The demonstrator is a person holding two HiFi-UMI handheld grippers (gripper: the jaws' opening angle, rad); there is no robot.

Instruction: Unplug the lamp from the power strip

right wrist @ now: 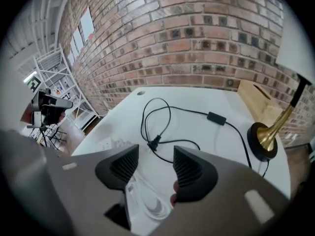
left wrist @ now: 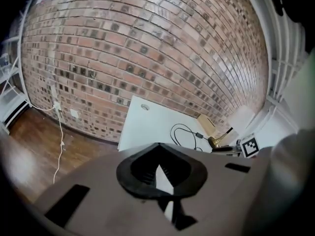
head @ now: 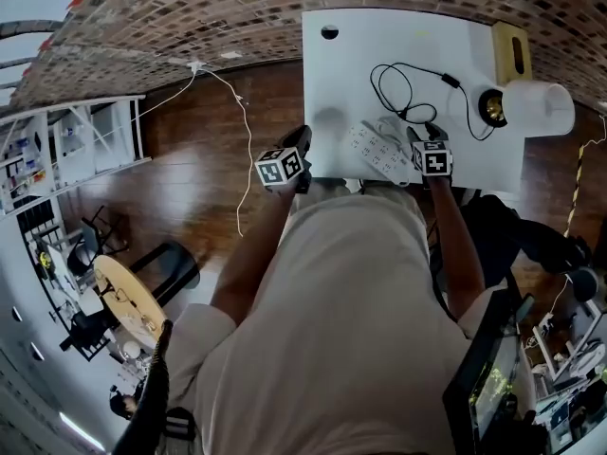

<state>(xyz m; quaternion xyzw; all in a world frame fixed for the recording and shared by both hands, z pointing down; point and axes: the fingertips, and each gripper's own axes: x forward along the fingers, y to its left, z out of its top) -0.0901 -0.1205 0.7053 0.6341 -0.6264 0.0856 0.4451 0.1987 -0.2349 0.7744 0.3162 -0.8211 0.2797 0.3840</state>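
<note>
Right gripper (right wrist: 155,163): we see the jaws spread wide with nothing pressed between the pads, so it's empty. The lamp's black plug (right wrist: 153,142) lies loose on the white table (right wrist: 197,102) just past the jaw tips, roughly in line with the gap. It touches neither jaw and it's not in the strip. The black cord (right wrist: 162,113) loops behind the plug, runs through an inline switch (right wrist: 215,117) and on to the lamp's brass base (right wrist: 263,139) at the right, well apart from the gripper.

The white power strip (right wrist: 109,143) lies just left of the plug, partly hidden by the left-hand jaw. Its own white cable (right wrist: 147,200) sits coiled low in the gap between the jaws, under the gripper.

In the head view we see the right gripper (head: 423,133) over the table's near edge, right beside the power strip (head: 375,150), with the cord (head: 394,88) looped beyond. The lamp (head: 531,108) stands at the far right of the table (head: 398,36), next to a wooden box (head: 510,50).

Left gripper (left wrist: 160,168): the jaws are together with only a thin sliver between the pads, and they hold nothing. In the head view the left gripper (head: 302,138) is at the table's near left corner, well apart from the plug and strip.
</note>
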